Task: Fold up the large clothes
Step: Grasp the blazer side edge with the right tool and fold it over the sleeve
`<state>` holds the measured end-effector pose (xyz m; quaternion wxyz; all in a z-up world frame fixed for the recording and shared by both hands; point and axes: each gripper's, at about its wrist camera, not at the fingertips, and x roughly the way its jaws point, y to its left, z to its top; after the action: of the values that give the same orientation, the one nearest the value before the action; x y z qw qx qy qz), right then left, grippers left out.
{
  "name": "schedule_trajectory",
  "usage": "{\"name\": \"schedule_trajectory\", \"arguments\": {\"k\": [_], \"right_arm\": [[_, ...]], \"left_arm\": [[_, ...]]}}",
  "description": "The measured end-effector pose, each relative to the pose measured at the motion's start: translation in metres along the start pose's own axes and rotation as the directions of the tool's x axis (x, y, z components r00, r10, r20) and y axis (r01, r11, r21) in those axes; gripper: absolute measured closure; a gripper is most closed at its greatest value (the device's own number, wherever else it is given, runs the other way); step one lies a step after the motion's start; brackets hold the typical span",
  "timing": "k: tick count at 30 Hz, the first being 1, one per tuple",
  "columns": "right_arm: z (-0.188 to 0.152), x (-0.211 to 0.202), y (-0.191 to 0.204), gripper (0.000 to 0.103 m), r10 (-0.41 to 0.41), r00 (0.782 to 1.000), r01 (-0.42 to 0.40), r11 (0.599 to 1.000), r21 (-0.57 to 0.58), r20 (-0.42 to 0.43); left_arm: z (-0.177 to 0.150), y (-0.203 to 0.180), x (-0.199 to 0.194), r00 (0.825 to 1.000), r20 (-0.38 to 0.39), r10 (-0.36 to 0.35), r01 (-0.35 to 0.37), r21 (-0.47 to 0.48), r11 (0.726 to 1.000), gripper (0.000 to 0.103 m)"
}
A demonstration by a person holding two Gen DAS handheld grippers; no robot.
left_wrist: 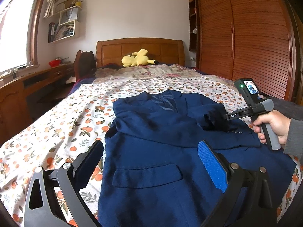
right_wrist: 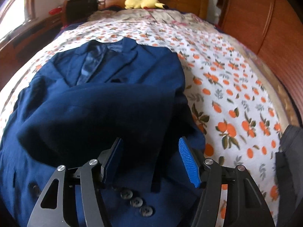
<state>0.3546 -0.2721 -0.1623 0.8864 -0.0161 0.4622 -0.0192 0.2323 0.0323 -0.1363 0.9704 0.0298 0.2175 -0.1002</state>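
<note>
A navy suit jacket (left_wrist: 161, 132) lies face up on the bed, collar toward the headboard, one sleeve folded across its chest. My left gripper (left_wrist: 151, 160) is open just above the jacket's lower part near the flap pocket (left_wrist: 147, 176). My right gripper (right_wrist: 151, 160) is open and empty, low over the folded sleeve (right_wrist: 106, 113) near its cuff buttons (right_wrist: 135, 201). In the left wrist view the right gripper (left_wrist: 217, 122) is at the jacket's right side, held by a hand; its fingertips are dark against the cloth.
The bed has an orange-print sheet (left_wrist: 62, 124) with bare room on both sides of the jacket. A yellow plush toy (left_wrist: 137, 58) lies by the wooden headboard (left_wrist: 140, 49). A wardrobe (left_wrist: 246, 37) stands at the right, a desk (left_wrist: 28, 87) at the left.
</note>
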Motion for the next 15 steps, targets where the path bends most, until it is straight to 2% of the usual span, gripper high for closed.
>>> {"name": "schedule_trajectory", "arguments": {"k": [5, 6, 7, 9, 11, 15], "right_arm": [[0.000, 0.014, -0.004, 0.046, 0.045, 0.998, -0.044, 0.998, 0.055, -0.034], [0.001, 0.015, -0.004, 0.059, 0.064, 0.997, -0.061, 0.997, 0.056, -0.040], [0.000, 0.016, -0.001, 0.067, 0.083, 0.996, -0.080, 0.996, 0.049, -0.046], [0.001, 0.014, 0.007, 0.092, 0.076, 0.996, -0.075, 0.997, 0.012, -0.049], [0.002, 0.004, 0.016, 0.099, 0.044, 0.999, -0.045, 0.998, -0.043, -0.028], [0.007, -0.029, 0.028, 0.100, 0.052, 0.997, -0.046, 0.995, -0.085, 0.063]], "left_arm": [[-0.003, 0.004, 0.001, 1.000, -0.010, 0.005, -0.005, 0.002, 1.000, 0.003], [-0.004, 0.004, 0.001, 1.000, -0.012, 0.007, -0.007, 0.003, 1.000, 0.003], [-0.004, 0.005, 0.002, 1.000, -0.014, 0.007, -0.007, 0.004, 1.000, 0.003], [-0.005, 0.006, 0.002, 1.000, -0.018, 0.010, -0.010, 0.005, 1.000, 0.003], [-0.006, 0.007, 0.001, 1.000, -0.021, 0.012, -0.012, 0.004, 1.000, 0.003], [-0.007, 0.009, -0.003, 1.000, -0.019, 0.015, -0.015, 0.003, 1.000, 0.003]]}}
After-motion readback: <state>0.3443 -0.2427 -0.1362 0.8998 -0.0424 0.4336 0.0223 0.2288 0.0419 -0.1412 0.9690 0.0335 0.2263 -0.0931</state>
